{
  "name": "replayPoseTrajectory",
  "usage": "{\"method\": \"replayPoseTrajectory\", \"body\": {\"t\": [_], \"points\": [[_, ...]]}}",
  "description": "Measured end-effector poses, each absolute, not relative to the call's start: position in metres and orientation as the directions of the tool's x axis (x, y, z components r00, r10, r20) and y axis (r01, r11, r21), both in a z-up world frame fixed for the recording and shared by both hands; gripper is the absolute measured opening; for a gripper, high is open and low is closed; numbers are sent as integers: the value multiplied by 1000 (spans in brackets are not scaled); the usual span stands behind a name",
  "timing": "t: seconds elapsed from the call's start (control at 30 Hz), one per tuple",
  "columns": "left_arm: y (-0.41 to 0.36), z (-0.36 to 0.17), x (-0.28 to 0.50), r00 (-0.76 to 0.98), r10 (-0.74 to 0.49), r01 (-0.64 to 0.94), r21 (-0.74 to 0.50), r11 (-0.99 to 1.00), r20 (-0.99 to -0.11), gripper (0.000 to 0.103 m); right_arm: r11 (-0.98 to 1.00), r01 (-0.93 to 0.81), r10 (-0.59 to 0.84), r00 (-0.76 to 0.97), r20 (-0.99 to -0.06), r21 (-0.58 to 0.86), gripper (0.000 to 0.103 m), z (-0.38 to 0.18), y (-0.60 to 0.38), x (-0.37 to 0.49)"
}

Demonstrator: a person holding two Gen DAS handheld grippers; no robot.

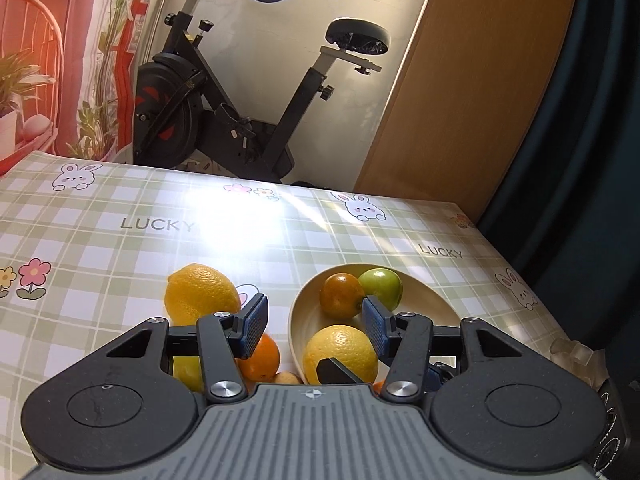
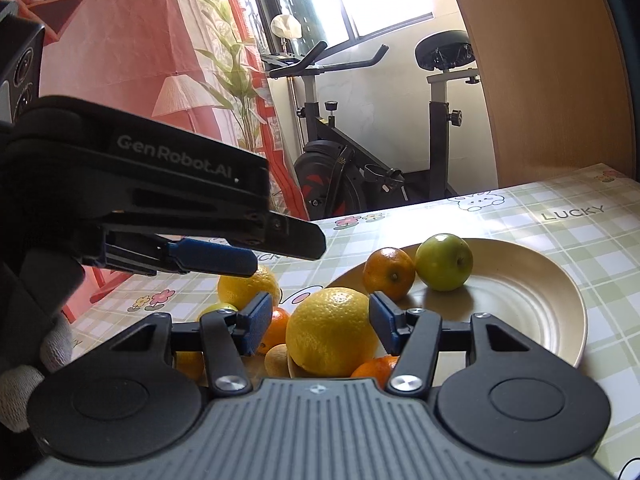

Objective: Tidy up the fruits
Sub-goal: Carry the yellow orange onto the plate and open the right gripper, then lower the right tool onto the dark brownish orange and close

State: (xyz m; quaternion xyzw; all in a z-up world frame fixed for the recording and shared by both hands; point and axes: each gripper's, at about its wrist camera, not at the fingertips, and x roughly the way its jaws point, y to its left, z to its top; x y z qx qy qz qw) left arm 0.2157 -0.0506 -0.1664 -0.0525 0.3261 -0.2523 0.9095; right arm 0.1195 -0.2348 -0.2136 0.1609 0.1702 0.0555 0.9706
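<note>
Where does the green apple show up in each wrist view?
Left wrist: green apple at centre right, on the plate's far side, beside a small orange.
Right wrist: green apple right of centre, same plate.
Shared landmark: exercise bike.

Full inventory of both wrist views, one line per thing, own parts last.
Round beige plate: 1, beige, on the checked tablecloth.
Green apple: 1, green, on the plate, far side.
Small orange mandarin: 1, orange, on the plate beside the apple.
Large yellow citrus: 1, yellow, at the plate's near rim, between the right tool's fingers.
Yellow lemon on the cloth: 1, yellow, left of the plate.
Green-and-white checked tablecloth: 1, covers the table.
Black exercise bike: 1, behind the table.
Left tool: open, above the fruit.
Right tool: open around the citrus.
</note>
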Motion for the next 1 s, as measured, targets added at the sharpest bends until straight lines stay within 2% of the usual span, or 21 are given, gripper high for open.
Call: {"method": "replayPoseTrajectory", "body": {"t": [0.27,0.53,1.0], "points": [[2,-161,207,708,-424,313,-287,905,-564,54,949,-76,169,942,-291,306,58,-212,-230,117],[28,-168,199,705,-393,266,-294,918,-590,54,965,-72,140,954,-267,251,58,-209,-222,108],[42,-185,194,668,-437,274,-346,897,-603,54,976,-116,172,932,-320,186,56,-196,-211,94]]}}
